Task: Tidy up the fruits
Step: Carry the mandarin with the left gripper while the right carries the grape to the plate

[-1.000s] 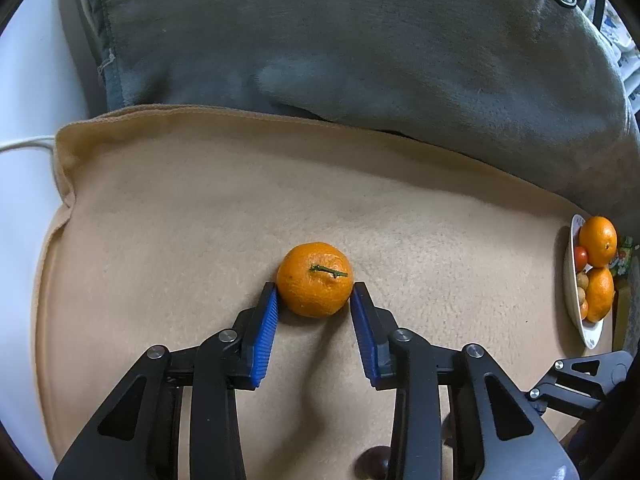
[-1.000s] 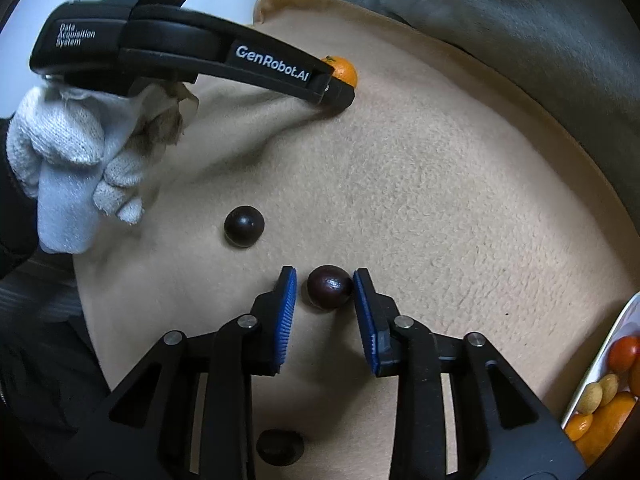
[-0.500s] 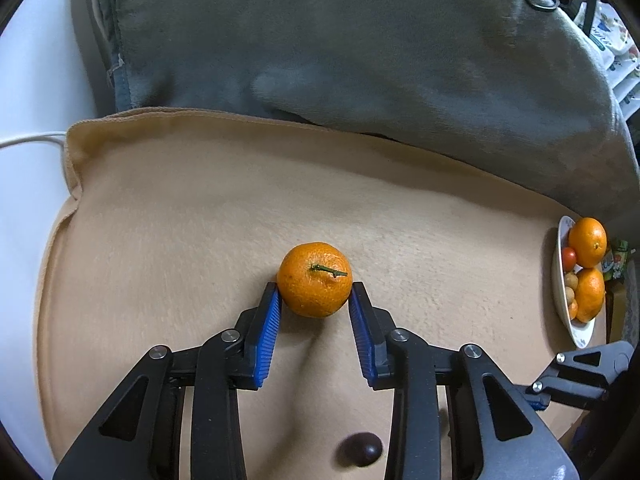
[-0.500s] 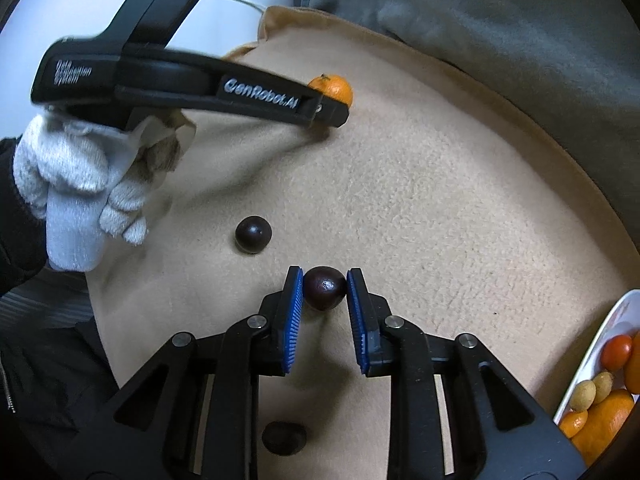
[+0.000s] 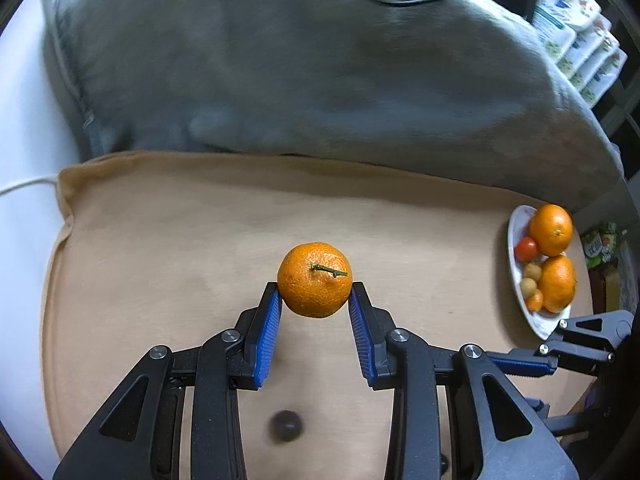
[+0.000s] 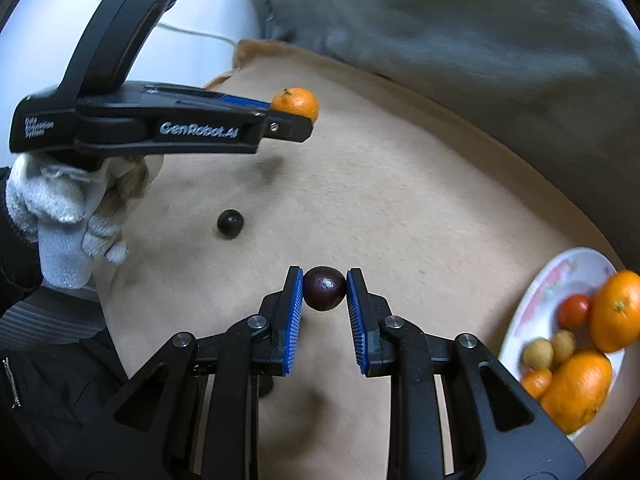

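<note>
Both fruits gripped and clear of the tan blanket (image 5: 168, 240); plate (image 6: 532, 300) off to the right.

Left gripper (image 5: 315, 292) fingers clamped on the mandarin (image 5: 314, 279), pinched low near the tips, so likely to roll out forward if jolted. Right gripper (image 6: 324, 289) fingers shut tight on the dark round fruit (image 6: 324, 289); smooth skin, prone to squirt free or bruise. Plate crowded with oranges (image 6: 616, 312); a careless drop could knock them off. Loose dark fruit (image 6: 230, 223) left on blanket.
</note>
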A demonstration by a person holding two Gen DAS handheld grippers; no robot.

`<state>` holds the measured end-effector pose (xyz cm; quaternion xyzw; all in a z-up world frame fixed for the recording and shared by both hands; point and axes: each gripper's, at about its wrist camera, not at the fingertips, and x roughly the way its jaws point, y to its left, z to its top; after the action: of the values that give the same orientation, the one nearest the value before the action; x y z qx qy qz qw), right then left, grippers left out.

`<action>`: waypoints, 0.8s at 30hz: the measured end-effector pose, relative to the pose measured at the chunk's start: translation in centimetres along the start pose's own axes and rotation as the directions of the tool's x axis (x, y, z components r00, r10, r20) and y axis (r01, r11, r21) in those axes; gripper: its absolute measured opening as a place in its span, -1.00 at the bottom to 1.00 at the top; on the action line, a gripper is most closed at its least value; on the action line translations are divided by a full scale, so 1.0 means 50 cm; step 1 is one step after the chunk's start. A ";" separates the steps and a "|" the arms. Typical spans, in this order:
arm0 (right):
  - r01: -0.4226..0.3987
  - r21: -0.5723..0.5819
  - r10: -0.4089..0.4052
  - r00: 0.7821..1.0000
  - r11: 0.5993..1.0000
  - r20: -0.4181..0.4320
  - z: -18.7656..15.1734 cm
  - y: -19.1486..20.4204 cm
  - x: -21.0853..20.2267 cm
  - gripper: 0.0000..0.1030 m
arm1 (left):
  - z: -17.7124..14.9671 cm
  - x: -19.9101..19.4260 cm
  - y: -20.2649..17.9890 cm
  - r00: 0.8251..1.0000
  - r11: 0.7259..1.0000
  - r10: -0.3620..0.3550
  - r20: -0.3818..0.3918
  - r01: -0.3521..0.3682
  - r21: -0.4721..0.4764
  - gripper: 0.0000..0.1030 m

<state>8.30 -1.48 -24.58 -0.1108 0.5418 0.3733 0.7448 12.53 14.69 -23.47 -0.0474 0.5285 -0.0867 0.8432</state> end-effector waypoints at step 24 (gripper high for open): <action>0.088 0.260 -0.110 0.991 0.962 0.073 -0.147 -0.174 -0.156 -0.55 | 0.031 -0.006 -0.251 0.992 0.971 -0.124 -0.031 0.128 0.202 -0.36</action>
<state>7.79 -15.12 -22.55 -0.0245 0.5463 0.2669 0.7935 12.62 2.43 -20.38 0.0063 0.5203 -0.1941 0.8316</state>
